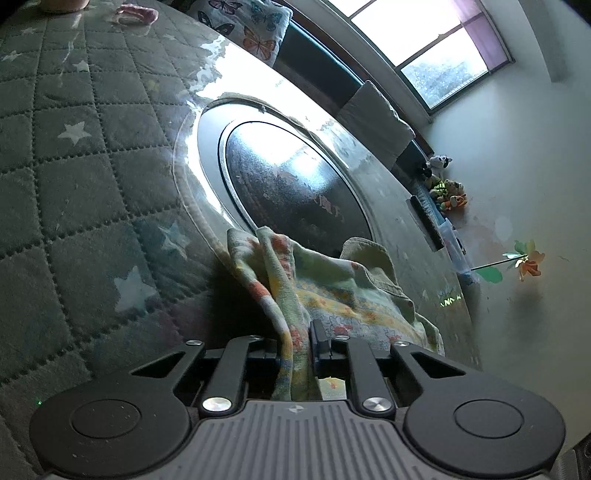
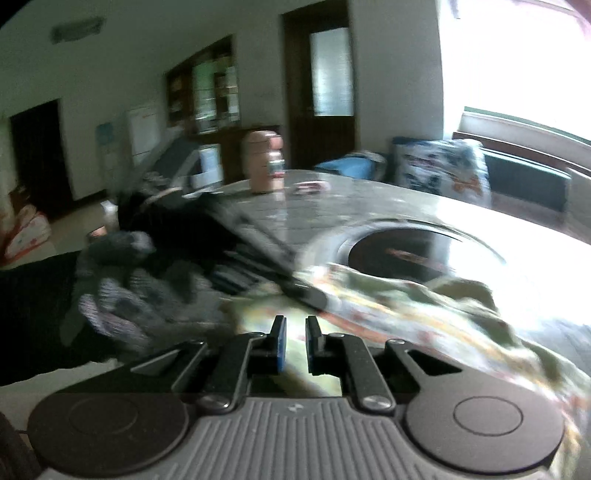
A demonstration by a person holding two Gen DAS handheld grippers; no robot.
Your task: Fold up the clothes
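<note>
Garment (image 1: 332,295) – fold pinched in left gripper (image 1: 295,347), heaped just ahead

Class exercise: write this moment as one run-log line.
left gripper: shut on patterned garment | right gripper: shut, no cloth visibly pinched | garment: crumpled on table

Motion is blurring the whole right wrist view: the gloved hand (image 2: 122,291) and the garment (image 2: 406,314) are smearing, so its print is unreadable. In the left wrist view, the cloth (image 1: 332,291) is hiding one finger, and the picture's top edge is cutting off the pink object (image 1: 135,14).
</note>
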